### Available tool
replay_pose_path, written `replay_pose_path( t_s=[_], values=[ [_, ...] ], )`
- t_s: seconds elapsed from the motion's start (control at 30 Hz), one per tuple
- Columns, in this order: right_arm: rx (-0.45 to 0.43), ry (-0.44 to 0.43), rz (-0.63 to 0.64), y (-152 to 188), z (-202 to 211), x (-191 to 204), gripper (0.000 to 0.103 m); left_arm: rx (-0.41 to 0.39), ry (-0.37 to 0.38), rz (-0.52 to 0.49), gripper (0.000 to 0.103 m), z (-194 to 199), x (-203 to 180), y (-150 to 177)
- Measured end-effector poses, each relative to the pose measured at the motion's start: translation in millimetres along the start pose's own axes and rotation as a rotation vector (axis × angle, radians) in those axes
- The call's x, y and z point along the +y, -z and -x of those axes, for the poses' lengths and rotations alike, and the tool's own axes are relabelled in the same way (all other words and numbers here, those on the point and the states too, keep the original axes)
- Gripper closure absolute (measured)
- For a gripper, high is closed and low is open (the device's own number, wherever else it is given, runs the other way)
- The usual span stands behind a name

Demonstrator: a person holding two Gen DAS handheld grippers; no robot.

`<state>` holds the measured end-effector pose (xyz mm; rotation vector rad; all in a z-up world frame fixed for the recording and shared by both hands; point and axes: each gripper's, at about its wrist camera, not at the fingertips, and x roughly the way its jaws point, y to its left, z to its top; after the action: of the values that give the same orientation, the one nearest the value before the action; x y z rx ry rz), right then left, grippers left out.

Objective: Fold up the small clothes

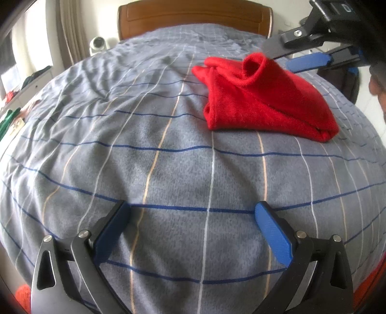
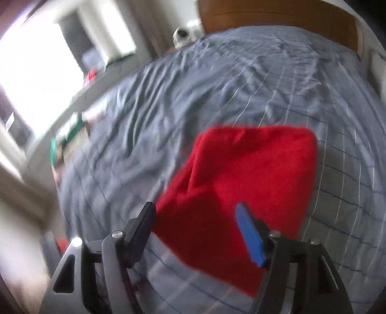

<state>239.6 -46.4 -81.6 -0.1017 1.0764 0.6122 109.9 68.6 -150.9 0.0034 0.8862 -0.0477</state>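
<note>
Claws both gape empty: left claw (image 1: 190, 231) well short of the red garment (image 1: 263, 103), right claw (image 2: 195, 231) over it; we should pinch its raised corner and flatten it on the bed (image 1: 144, 149).

Blurred throughout. Right gripper (image 2: 195, 212) at bottom centre, jaws spread apart, nothing between them but air; dark finger on the left, blue-padded finger (image 2: 249, 235) on the right. Beneath and just beyond, a red garment (image 2: 243, 188) folded into a rough rectangle, lying flat on the bed (image 2: 183, 96), one fold edge running diagonally across its top. Whether the fingertips touch the cloth, impossible to tell. Grey bedcover with thin checked lines, wrinkled toward the far side. Wooden headboard (image 2: 277, 17) at top. Small white round object (image 2: 182, 36) left of it. Bright window (image 2: 31, 67) at upper left.
</note>
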Motion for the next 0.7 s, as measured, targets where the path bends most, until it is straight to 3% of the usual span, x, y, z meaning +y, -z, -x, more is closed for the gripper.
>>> replay_pose_path(
  t_s=[0.07, 0.23, 0.3, 0.33, 0.37, 0.53, 0.63, 0.7],
  values=[
    [0.005, 0.004, 0.074, 4, -8, 18, 0.034, -0.002, 0.001, -0.002, 0.0, 1, 0, 1],
    [0.048, 0.129, 0.208, 13, -32, 46, 0.035, 0.0, 0.003, 0.001, 0.0, 2, 3, 2],
    [0.035, 0.241, 0.207, 13, -37, 42, 0.057, 0.001, 0.001, 0.004, 0.0, 1, 3, 1],
    [0.034, 0.258, 0.172, 11, -38, 37, 0.09, 0.002, -0.001, 0.005, 0.0, 1, 2, 1],
    [0.027, 0.271, 0.143, 8, -36, 32, 0.097, 0.002, -0.001, 0.004, 0.0, 2, 2, 1],
    [-0.156, 0.157, 0.084, 0, -10, 48, 0.097, 0.001, 0.0, 0.003, 0.0, 0, 2, -1],
    [-0.064, 0.125, 0.087, 6, -51, 52, 0.096, -0.003, -0.002, 0.0, 0.0, 0, 1, 0],
    [0.021, 0.074, 0.047, 19, -80, 45, 0.084, -0.003, 0.001, 0.0, 0.0, 2, 2, 2]
  ],
)
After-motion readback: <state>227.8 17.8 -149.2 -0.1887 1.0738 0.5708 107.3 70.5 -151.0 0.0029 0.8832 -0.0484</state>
